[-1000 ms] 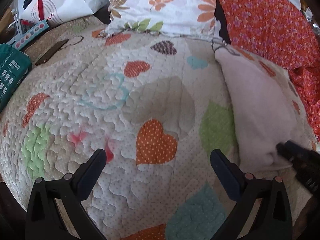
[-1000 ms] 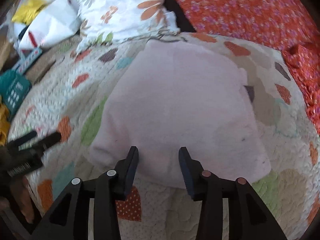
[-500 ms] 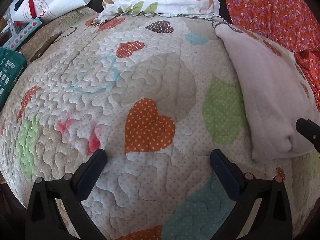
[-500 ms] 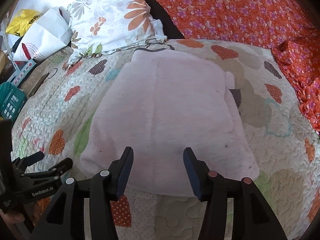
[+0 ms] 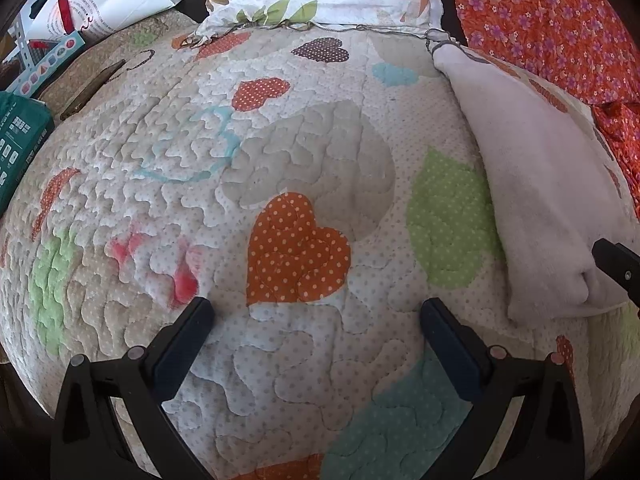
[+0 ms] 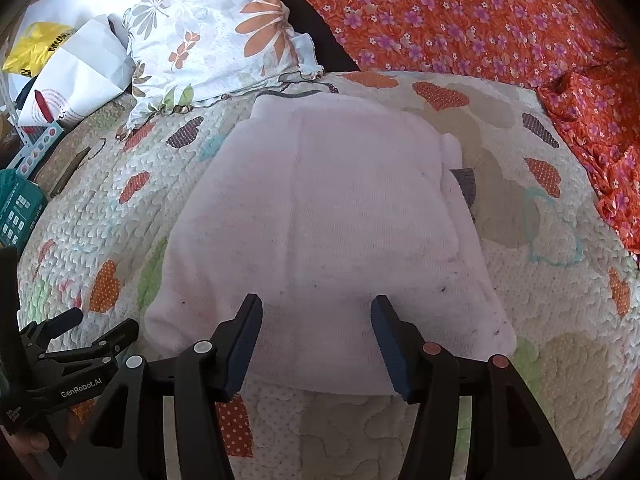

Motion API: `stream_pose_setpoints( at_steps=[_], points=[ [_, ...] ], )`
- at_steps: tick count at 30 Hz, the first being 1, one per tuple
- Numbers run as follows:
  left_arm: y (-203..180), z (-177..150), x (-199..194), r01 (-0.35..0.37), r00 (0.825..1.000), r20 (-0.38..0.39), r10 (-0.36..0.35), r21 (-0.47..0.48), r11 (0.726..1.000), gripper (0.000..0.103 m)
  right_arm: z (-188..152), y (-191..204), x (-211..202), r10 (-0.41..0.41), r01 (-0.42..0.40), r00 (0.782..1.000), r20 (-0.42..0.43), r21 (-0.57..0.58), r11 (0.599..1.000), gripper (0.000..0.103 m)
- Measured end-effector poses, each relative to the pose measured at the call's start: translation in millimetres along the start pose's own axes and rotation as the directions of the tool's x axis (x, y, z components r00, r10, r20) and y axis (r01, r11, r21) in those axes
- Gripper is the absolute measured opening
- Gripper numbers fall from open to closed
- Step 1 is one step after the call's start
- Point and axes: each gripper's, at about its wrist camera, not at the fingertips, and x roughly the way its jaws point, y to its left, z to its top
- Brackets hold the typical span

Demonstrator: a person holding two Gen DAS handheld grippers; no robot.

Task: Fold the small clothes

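The right gripper [image 6: 316, 312] has drawn back from the pale pink fleece garment [image 6: 320, 216] — jaws parted, holding nothing, the folded cloth's near hem just beyond their tips on the heart-patterned quilt [image 6: 540, 280]. The left gripper [image 5: 316, 316] hangs wide open over bare quilt, the garment off past its right jaw. I'd judge this fold finished.

Item count: one folded pale pink knit garment [image 6: 320, 216], one floral pillow [image 6: 216, 36], one heart-patterned quilt [image 5: 280, 160], one green box [image 5: 16, 140], two black grippers: left gripper [image 5: 316, 316], right gripper [image 6: 316, 312].
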Motion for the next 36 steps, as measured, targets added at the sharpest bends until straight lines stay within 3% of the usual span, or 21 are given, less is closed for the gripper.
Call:
stream_pose_setpoints(
  at_steps=[24,36],
  points=[
    [1,0,3,0.011,1.0,0.015,-0.012,0.018,1.0,0.103,0,-4,2,-0.004,0.005,1.0,-0.004,0.006,1.0,0.066],
    [-3,-3,-12,-0.009,0.999,0.038,0.008,0.035,0.999,0.103,-1,-17,-16,-0.042,0.039,0.998,0.045,0.065,0.997,0.067]
  ],
)
